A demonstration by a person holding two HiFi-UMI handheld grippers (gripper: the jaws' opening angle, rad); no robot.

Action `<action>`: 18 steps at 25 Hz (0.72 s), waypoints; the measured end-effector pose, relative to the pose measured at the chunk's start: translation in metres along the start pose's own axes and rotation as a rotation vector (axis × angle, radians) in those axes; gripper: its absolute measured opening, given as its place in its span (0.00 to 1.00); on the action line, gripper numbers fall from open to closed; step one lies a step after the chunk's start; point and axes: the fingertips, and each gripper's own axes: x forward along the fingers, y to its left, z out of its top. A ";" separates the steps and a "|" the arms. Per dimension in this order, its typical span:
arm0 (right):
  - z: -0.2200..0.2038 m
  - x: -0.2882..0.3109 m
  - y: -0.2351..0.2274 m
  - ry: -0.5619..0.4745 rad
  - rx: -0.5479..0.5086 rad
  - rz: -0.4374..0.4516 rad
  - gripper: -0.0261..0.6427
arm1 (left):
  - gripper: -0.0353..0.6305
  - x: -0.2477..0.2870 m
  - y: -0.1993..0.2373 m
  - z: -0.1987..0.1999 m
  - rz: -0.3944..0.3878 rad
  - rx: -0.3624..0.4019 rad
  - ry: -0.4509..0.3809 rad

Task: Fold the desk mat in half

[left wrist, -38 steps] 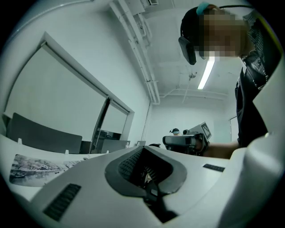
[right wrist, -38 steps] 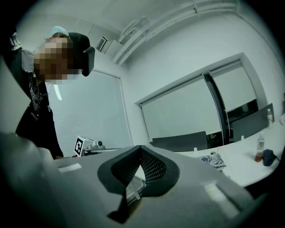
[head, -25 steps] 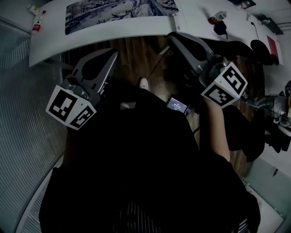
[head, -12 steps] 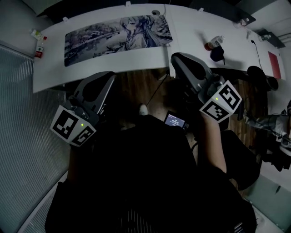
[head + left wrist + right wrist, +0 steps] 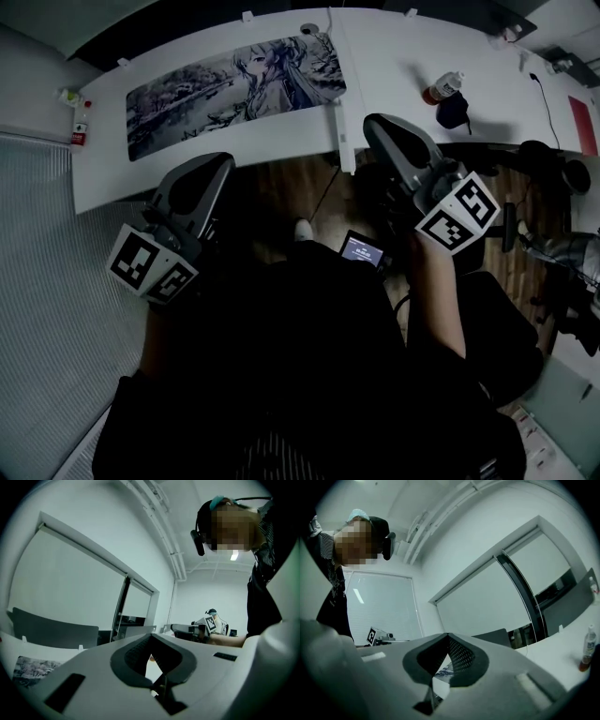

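White table [image 5: 403,103] under desk mat [image 5: 234,89], bottle [image 5: 442,89]

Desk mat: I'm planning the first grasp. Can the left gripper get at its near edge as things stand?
Probably yes. The left gripper is short of the table, pointing toward the desk mat, and nothing lies on the bare strip between them. Its jaws are together, so they must open first.

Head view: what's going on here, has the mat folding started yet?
Not yet. A person stands at the white desk with a gripper in each hand. The desk mat lies flat and unfolded on the desk. The left gripper and the right gripper are both held up near the desk's front edge, well apart from the mat. Their fingers are together with nothing between them.
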 end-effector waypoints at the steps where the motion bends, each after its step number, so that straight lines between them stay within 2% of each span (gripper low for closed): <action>1: 0.000 -0.003 -0.008 -0.003 0.010 -0.005 0.04 | 0.06 0.006 0.002 0.002 0.001 -0.004 -0.001; 3: 0.001 -0.007 -0.018 -0.003 0.024 -0.008 0.04 | 0.06 0.015 0.003 0.006 -0.001 0.010 0.007; 6: 0.008 -0.011 -0.032 -0.009 0.024 -0.021 0.04 | 0.06 0.019 0.019 0.001 0.022 0.084 0.113; 7: 0.010 -0.008 -0.034 -0.011 0.025 -0.020 0.04 | 0.06 0.017 0.028 0.005 0.041 0.090 0.120; 10: 0.006 -0.001 -0.037 0.010 0.029 -0.008 0.04 | 0.06 0.015 0.044 0.009 0.069 0.068 0.101; 13: -0.003 0.010 -0.039 0.012 0.045 -0.013 0.04 | 0.06 0.015 0.046 -0.009 0.044 0.065 0.154; 18: -0.005 0.027 -0.040 0.008 0.030 -0.057 0.04 | 0.06 0.021 0.074 -0.015 0.002 0.036 0.133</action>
